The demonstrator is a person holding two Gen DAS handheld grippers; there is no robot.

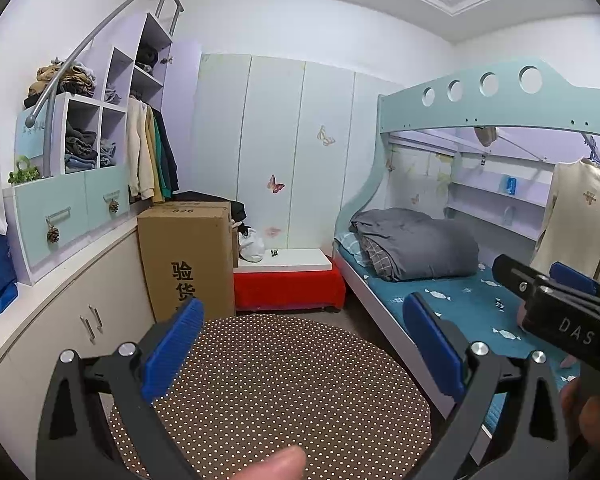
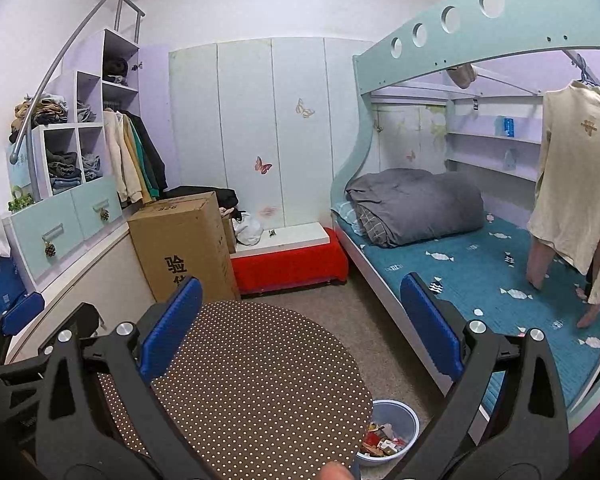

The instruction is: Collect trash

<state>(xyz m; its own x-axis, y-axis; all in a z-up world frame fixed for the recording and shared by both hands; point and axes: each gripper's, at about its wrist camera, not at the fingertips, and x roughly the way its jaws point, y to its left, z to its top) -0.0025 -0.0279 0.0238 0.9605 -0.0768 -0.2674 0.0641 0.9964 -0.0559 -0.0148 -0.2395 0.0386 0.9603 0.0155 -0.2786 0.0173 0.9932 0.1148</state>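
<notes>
A pale blue bin point(image 2: 396, 424) with several scraps of trash stands on the floor, between the round dotted table point(image 2: 256, 380) and the bed point(image 2: 484, 276). My right gripper point(image 2: 300, 328) is open and empty, held above the table. My left gripper point(image 1: 304, 344) is open and empty above the same table point(image 1: 276, 392). The right gripper's body point(image 1: 560, 312) shows at the right of the left wrist view, over the bed. No loose trash is visible on the table.
A tall cardboard box point(image 1: 188, 256) and a red bench with a white top point(image 1: 288, 276) stand beyond the table. Cabinets and shelves of clothes point(image 1: 80, 148) line the left wall. A bunk bed with a grey duvet point(image 1: 416, 244) fills the right.
</notes>
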